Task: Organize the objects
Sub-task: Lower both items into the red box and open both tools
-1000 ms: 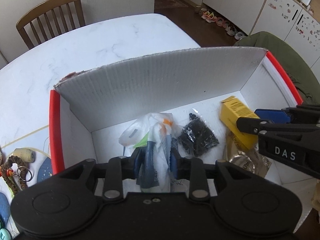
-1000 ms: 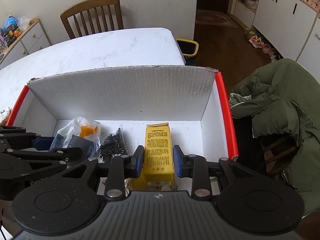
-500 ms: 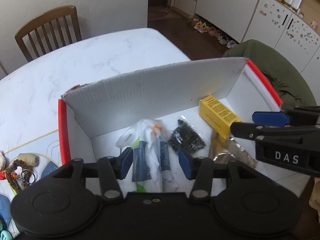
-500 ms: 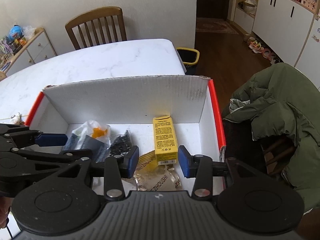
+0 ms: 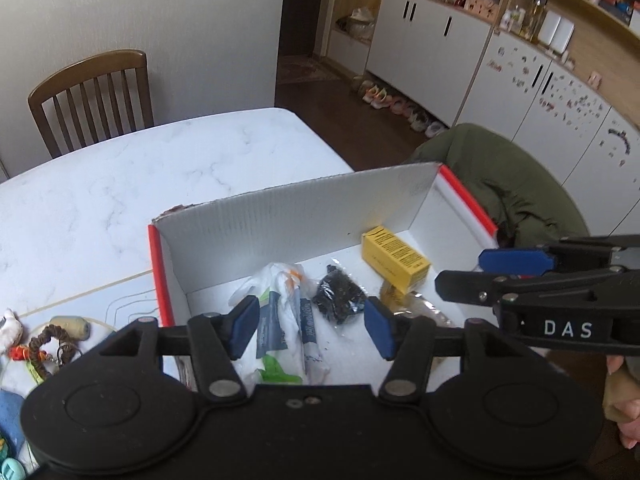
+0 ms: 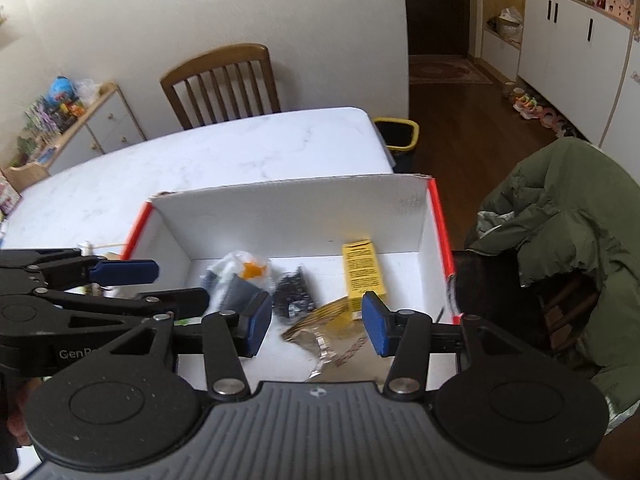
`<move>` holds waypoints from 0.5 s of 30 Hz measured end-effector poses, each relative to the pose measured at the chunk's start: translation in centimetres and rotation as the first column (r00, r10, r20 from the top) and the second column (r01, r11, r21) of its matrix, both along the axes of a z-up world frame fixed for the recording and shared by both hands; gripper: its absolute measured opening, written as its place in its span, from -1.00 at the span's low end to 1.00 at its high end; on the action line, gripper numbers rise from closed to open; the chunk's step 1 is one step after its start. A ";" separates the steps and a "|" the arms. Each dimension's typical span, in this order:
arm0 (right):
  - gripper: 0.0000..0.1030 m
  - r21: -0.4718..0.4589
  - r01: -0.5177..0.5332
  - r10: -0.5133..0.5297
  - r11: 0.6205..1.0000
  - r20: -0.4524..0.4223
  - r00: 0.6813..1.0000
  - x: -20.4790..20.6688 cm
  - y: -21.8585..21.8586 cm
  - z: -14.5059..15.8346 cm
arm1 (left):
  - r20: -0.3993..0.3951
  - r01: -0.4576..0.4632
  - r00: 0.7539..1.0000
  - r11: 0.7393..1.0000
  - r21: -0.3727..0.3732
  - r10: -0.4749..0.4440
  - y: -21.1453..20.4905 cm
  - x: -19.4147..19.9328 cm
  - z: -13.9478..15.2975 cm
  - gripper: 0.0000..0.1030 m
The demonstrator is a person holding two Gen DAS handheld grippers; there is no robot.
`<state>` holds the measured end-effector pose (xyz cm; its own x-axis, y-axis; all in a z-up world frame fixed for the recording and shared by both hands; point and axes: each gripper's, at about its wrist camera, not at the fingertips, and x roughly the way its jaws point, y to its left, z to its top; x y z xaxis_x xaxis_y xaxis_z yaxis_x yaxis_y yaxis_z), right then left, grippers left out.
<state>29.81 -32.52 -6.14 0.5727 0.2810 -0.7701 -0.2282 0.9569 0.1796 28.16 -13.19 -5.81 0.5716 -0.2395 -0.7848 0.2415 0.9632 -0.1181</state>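
Observation:
A white cardboard box (image 5: 304,216) (image 6: 288,216) with red edges sits on the marble table. On its floor lie a clear plastic bag of tubes (image 5: 286,304) (image 6: 234,274), a small black packet (image 5: 340,298) (image 6: 292,288), a yellow carton (image 5: 396,258) (image 6: 364,274) and a crinkled foil wrapper (image 6: 324,334). My left gripper (image 5: 308,328) hangs open above the bag, holding nothing. My right gripper (image 6: 316,322) hangs open above the wrapper and the carton's near end, also holding nothing. Each gripper shows from the side in the other's view.
Left of the box lie a braided keyring (image 5: 44,346) and small trinkets (image 5: 70,326) on the table. A wooden chair (image 5: 94,98) stands at the far side. A green jacket (image 6: 560,248) drapes a chair on the right. A yellow-rimmed bin (image 6: 396,134) stands beyond the table.
Both grippers opened, letting go of the plastic bag and the yellow carton, which now lie in the box. Both have since lifted up and back from the box.

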 end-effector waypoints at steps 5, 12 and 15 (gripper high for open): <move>0.03 0.037 -0.009 0.008 0.999 0.023 1.000 -1.9 0.3 1.3 | 0.027 0.000 1.000 1.000 -0.031 0.001 1.1 -1.4 1.2 0.22; 0.04 0.053 -0.051 0.046 0.997 0.097 0.994 -5.4 1.6 3.0 | 0.090 -0.001 0.996 0.999 -0.050 0.006 3.4 -4.1 3.0 0.37; 0.19 0.078 -0.066 0.056 0.995 0.129 0.990 -6.9 2.3 3.7 | 0.131 -0.012 0.991 0.999 -0.044 0.018 4.9 -5.4 3.8 0.45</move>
<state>22.94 -30.20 -2.46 0.6436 0.3774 -0.6658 -0.3114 0.9238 0.2227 22.74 -8.27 -2.05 0.6729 -0.2619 -0.6919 0.2433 0.9615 -0.1273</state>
